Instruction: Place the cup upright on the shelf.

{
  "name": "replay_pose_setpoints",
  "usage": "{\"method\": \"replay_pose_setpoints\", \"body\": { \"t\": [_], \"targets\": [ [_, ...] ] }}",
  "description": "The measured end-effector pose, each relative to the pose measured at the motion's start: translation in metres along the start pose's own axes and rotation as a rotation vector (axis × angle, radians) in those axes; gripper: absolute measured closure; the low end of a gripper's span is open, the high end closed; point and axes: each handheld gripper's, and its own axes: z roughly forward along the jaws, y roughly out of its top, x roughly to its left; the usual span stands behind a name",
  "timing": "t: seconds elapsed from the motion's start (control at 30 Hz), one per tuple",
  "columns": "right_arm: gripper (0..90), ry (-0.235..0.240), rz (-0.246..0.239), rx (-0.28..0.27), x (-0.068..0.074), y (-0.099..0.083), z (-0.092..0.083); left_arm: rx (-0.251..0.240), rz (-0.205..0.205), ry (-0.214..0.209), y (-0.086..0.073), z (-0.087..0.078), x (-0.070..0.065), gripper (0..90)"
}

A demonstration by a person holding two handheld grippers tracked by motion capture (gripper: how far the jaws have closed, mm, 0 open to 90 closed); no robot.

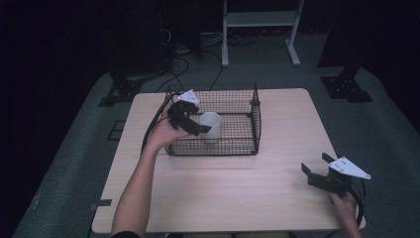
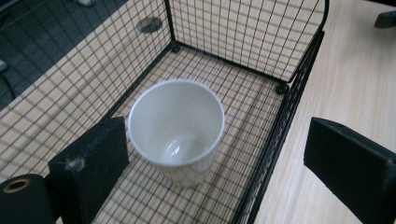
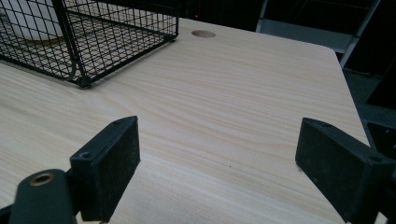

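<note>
1. The high view takes in the whole tabletop (image 1: 223, 188): a black wire basket (image 1: 255, 121) stands toward its far side, the left claw (image 1: 190, 124) reaches over the basket's near-left part beside a white cup (image 1: 212, 124), and the right claw (image 1: 317, 171) hangs above the near right corner.
2. The left gripper view looks straight down into the cup (image 2: 176, 128) (glossy white, round-rimmed, upright and empty), which stands on the basket's mesh floor. The left claw (image 2: 224, 154) is spread wide and holds nothing: one jaw is inside the basket just beside the cup, the other outside the basket's wire wall (image 2: 285, 116), over bare wood.
3. The right gripper view shows the right claw (image 3: 217, 165) also wide apart and empty, above open wood, with the basket's corner (image 3: 81, 70) well off and a round hole (image 3: 203, 33) in the tabletop beyond it.
4. The near half of the tabletop is bare; the basket's walls close around the cup on all sides.
</note>
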Motion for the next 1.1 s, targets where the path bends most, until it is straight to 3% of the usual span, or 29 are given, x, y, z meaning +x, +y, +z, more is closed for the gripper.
{"method": "replay_pose_setpoints", "body": {
  "t": [0.8, 1.1],
  "targets": [
    [13.1, -0.004, 0.003, 0.005, 0.000, 0.000, 0.001, -0.048, 0.017, 0.046, -0.022, -0.027, -0.032, 5.9],
    [13.0, -0.005, 0.002, 0.006, 0.000, 0.000, 0.000, -0.051, 0.018, 0.034, -0.029, -0.030, -0.041, 5.9]
  ]
}}
